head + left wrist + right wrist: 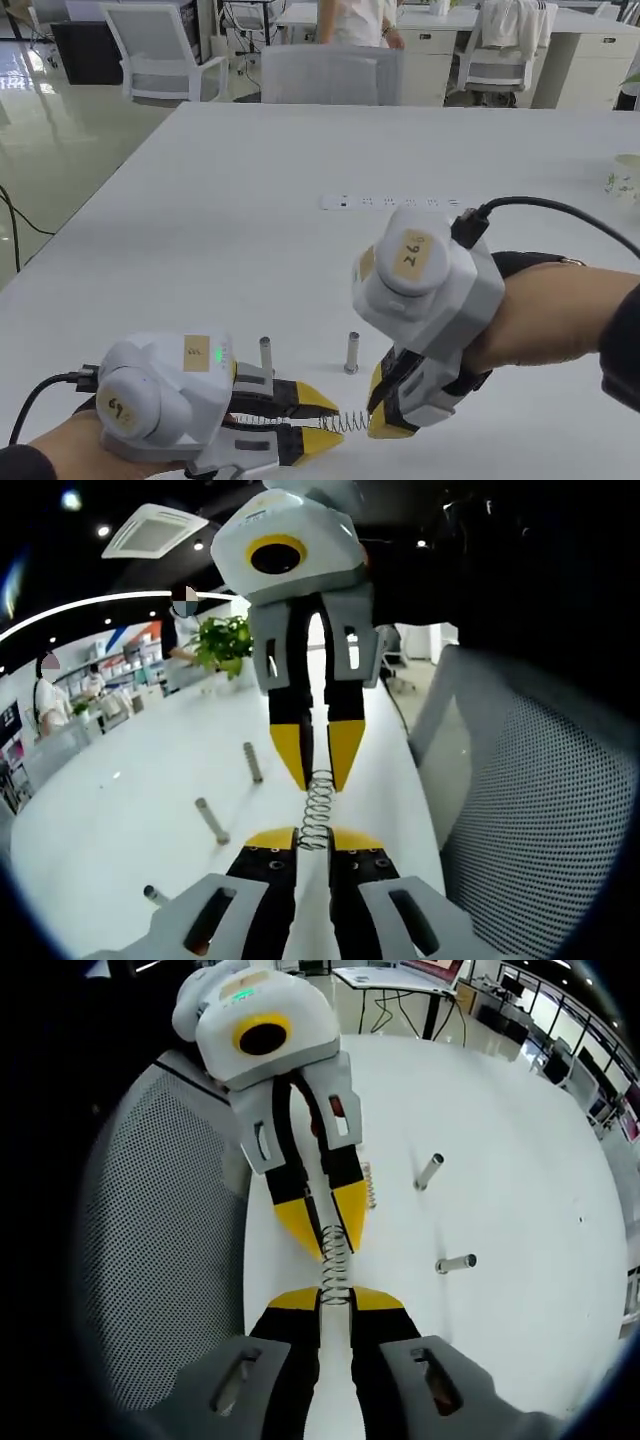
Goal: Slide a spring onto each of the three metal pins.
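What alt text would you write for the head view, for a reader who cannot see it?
The left gripper and right gripper hold one spring between their yellow tips over a white table. Two metal pins stand upright just behind it.

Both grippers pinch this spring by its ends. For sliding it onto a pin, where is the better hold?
Probably mid-length on the spring, jaws closing across the coils from the side, with one end left free. The pins stand upright, so an open end must come down over a tip.
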A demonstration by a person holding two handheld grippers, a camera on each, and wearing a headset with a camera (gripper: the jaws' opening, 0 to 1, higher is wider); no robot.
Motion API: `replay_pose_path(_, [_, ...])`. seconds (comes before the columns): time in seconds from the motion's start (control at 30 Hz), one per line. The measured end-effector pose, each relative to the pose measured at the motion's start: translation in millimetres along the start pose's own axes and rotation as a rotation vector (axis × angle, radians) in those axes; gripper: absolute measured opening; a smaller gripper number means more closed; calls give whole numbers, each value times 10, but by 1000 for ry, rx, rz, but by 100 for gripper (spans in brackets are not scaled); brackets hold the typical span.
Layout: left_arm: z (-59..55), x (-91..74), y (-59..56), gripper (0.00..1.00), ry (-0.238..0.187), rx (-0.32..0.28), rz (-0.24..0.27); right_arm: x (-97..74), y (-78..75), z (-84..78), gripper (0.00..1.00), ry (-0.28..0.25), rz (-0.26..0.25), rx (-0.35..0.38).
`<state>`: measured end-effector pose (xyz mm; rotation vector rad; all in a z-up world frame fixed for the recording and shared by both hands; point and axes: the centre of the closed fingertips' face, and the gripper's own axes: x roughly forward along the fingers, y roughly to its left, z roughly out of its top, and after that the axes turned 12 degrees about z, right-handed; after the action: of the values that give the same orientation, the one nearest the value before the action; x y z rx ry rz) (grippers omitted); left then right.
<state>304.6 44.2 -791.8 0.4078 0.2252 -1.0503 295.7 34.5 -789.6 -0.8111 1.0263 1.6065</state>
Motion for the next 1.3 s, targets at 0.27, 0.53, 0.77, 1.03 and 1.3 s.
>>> replay_pose_path(0.27, [-10,10,-1,2,5,-1,2,-110,21,147,8,-54,-13,-14])
replay_pose_path(0.53, [-5,12,-13,2,4,-2,-1,-149,59,313,8,-101,-17,-41])
replay_pose_path(0.77, [12,11,-21,2,1,-6,-4,-156,61,386,8,-114,-23,-56])
replay_pose_path(1.03, [14,17,-29,2,-3,-12,-8,-149,56,440,8,-125,-22,-60])
replay_pose_path(1.3, [24,27,-27,5,-9,-20,-8,-153,46,432,8,-119,-27,-56])
